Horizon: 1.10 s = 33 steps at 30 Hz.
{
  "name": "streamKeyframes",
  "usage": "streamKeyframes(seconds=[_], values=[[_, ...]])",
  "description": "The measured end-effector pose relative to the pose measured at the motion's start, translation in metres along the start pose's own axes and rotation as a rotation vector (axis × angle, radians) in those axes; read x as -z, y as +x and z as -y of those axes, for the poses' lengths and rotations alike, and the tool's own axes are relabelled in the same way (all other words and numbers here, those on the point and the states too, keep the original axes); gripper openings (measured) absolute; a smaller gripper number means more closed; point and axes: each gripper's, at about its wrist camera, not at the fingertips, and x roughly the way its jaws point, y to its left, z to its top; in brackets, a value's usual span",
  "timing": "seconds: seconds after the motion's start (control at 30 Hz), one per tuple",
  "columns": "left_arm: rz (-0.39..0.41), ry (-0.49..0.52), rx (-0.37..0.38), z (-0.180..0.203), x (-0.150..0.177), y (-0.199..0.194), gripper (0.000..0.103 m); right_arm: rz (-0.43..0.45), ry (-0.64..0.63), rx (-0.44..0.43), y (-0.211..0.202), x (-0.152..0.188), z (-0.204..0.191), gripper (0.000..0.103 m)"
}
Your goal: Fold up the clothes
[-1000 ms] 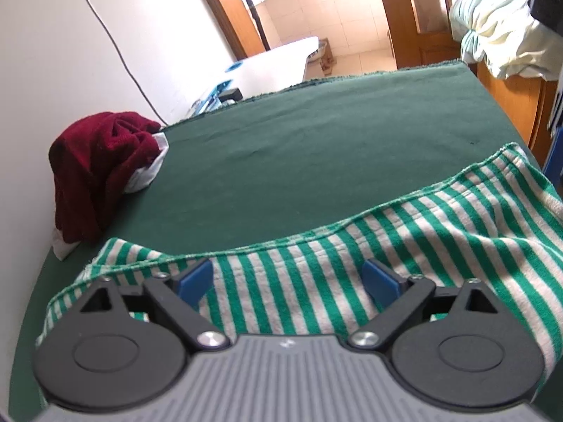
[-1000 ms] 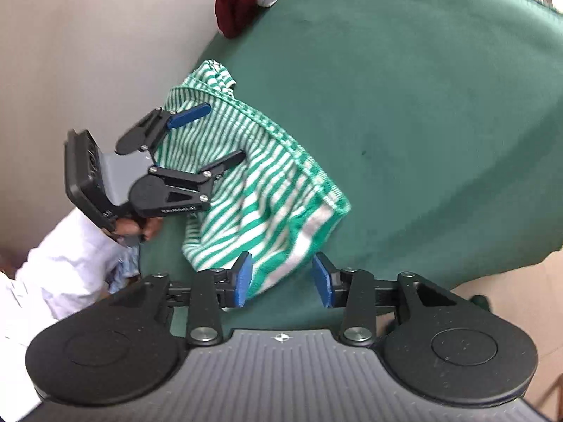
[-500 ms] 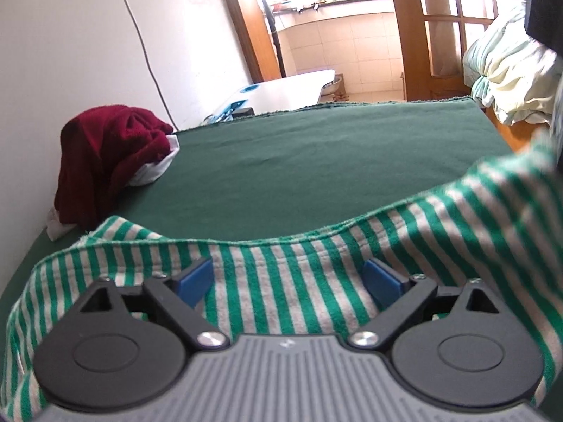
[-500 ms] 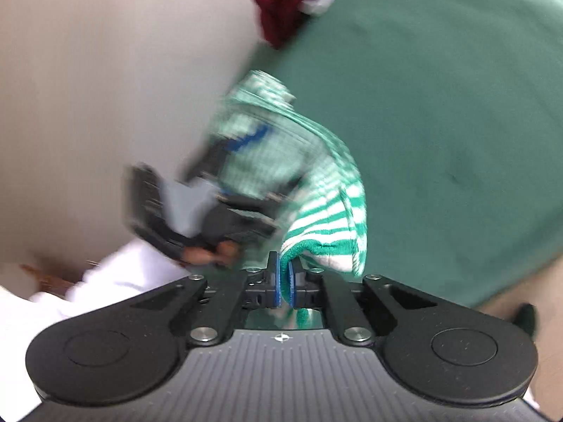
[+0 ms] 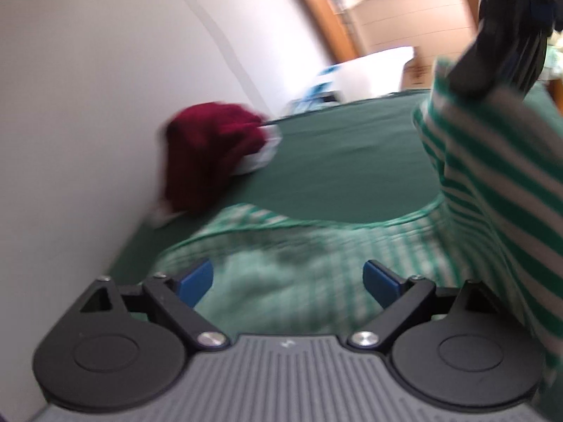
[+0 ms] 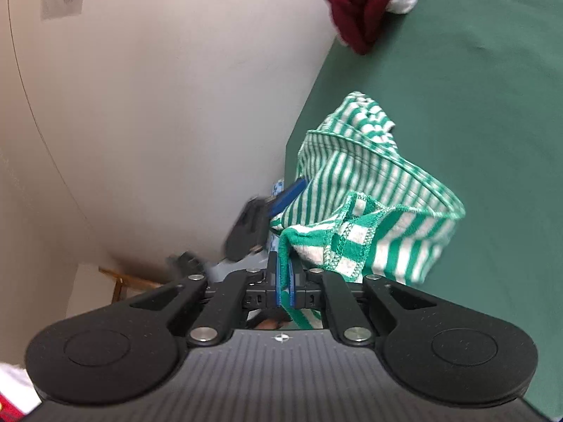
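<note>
My left gripper (image 5: 288, 277) stands wide open, gripping nothing, with the striped garment (image 5: 302, 256) bunched just ahead of and between its fingers on the green counter (image 5: 352, 161). To its right the cloth rises to my right gripper (image 6: 283, 281), clamped shut on a stitched hem corner. It looks light, soft and floppy, so it will sag and twist; the hemmed edge nearest my left gripper seems the firmest hold.

Home interior: green-covered bench (image 5: 352, 161) against plain white wall (image 5: 105, 88), wooden door frame (image 5: 316, 10), tiled room beyond, heaped maroon garment (image 5: 211, 161), striped clothing (image 6: 369, 190).
</note>
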Motion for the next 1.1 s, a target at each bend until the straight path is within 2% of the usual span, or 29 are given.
streamKeyframes(seconds=[0.07, 0.13, 0.23, 0.4, 0.47, 0.57, 0.6, 0.63, 0.7, 0.77, 0.83, 0.9, 1.0, 1.1], values=[[-0.011, -0.045, -0.071, -0.01, 0.007, -0.025, 0.098, -0.021, -0.027, 0.003, 0.011, -0.008, -0.005, 0.005], [-0.028, -0.092, -0.108, -0.014, 0.015, -0.048, 0.099, -0.021, -0.037, 0.009, 0.025, -0.016, -0.007, 0.005], [-0.046, -0.127, -0.114, -0.004, 0.027, -0.075, 0.099, -0.015, -0.024, 0.037, 0.049, -0.027, -0.004, 0.005], [-0.057, -0.136, 0.007, 0.035, 0.037, -0.089, 0.099, -0.008, -0.006, 0.142, 0.09, -0.034, 0.008, 0.005], [-0.059, -0.132, 0.063, 0.051, 0.042, -0.09, 0.1, -0.004, -0.032, 0.215, 0.104, -0.036, 0.014, 0.006], [-0.061, -0.17, 0.111, 0.058, 0.048, -0.083, 0.1, -0.047, -0.132, 0.333, 0.12, -0.036, 0.015, 0.01], [-0.06, -0.186, 0.114, 0.057, 0.051, -0.081, 0.1, -0.065, -0.192, 0.345, 0.12, -0.035, 0.009, 0.01], [-0.059, -0.202, 0.114, 0.056, 0.054, -0.079, 0.1, -0.081, -0.26, 0.351, 0.115, -0.034, -0.001, 0.016], [-0.065, -0.255, 0.13, 0.05, 0.059, -0.071, 0.1, -0.142, -0.387, 0.358, 0.098, -0.028, -0.025, 0.022], [-0.06, -0.285, 0.159, 0.048, 0.058, -0.067, 0.1, -0.226, -0.459, 0.389, 0.081, -0.014, -0.041, 0.041], [-0.056, -0.301, 0.183, 0.052, 0.053, -0.064, 0.1, -0.321, -0.501, 0.416, 0.068, 0.001, -0.049, 0.042], [-0.065, -0.328, 0.203, 0.058, 0.043, -0.059, 0.1, -0.363, -0.507, 0.449, 0.071, 0.006, -0.043, 0.041], [-0.085, -0.408, 0.196, 0.068, 0.026, -0.052, 0.1, -0.224, -0.568, 0.497, 0.065, -0.007, -0.044, 0.039], [-0.156, -0.494, 0.099, 0.086, 0.012, -0.036, 0.1, -0.126, -0.632, 0.544, 0.06, -0.027, -0.041, 0.04]])
